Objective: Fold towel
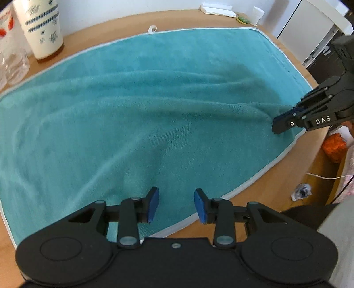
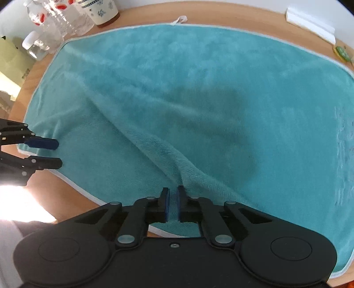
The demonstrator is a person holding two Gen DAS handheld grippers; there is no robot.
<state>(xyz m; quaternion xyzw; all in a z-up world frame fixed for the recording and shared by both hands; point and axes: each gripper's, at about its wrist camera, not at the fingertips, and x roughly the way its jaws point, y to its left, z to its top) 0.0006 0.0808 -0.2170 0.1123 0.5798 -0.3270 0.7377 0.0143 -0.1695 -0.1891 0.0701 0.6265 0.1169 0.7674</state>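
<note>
A teal towel [image 1: 137, 110] with a pale trim lies spread out on the wooden table [image 1: 276, 175], its hanging loop [image 1: 152, 29] at the far edge. My left gripper [image 1: 176, 197] is open, hovering over the towel's near edge with nothing between its blue pads. At the towel's right side my right gripper [image 1: 278, 125] is shut on a pinch of the cloth, and wrinkles run across the towel toward it. In the right wrist view a raised ridge of towel [image 2: 168, 152] leads into my right gripper [image 2: 173, 195]. My left gripper [image 2: 56, 152] shows open at the towel's left edge.
A patterned white cup [image 1: 42, 28] and clear plastic bottles [image 1: 13, 62] stand at the table's far left. Folded white paper [image 1: 218, 10], a small white container [image 1: 257, 15] and a green item [image 1: 242, 20] lie at the far right. An orange object [image 1: 334, 146] sits beyond the table's right edge.
</note>
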